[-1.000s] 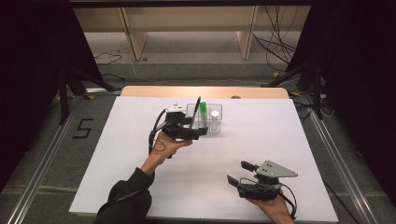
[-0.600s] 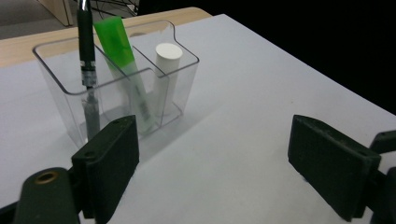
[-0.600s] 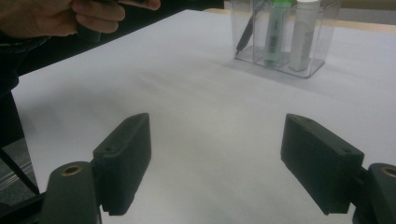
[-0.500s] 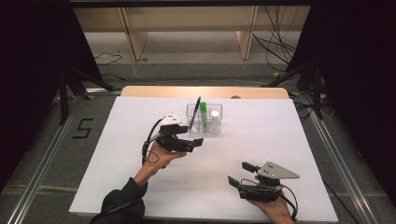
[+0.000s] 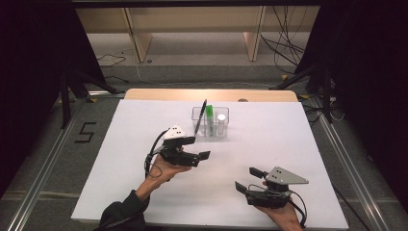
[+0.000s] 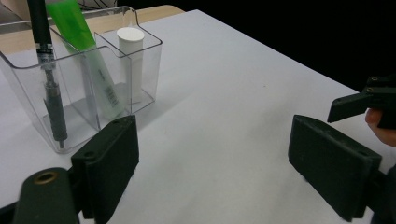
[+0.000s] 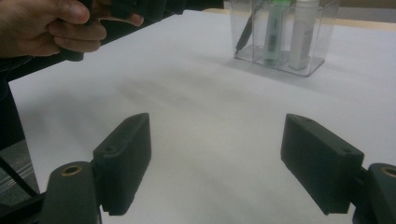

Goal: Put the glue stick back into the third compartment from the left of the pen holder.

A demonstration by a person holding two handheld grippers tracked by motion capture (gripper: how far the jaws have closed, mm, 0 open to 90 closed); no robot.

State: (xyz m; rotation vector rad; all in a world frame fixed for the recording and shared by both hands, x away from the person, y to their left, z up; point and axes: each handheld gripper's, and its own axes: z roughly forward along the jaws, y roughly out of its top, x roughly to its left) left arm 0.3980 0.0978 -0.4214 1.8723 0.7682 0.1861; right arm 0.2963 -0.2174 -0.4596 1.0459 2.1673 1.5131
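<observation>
A: Left claw?
B: Jaws wide apart, empty, centre-left of the high view, just below the clear organizer.
A: Organizer contents?
B: Three compartments: black pen leaning left, green tube in the middle, white tube right. It stands upper centre on the white surface.
A: Right claw?
B: Lower right of the frame, well apart from the organizer, jaws spread wide, gripping nothing.

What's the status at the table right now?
Both tongs open, empty: left tongs, right tongs. Clear plastic organizer holds black pen, green tube, white tube. Nothing obstructing.
</observation>
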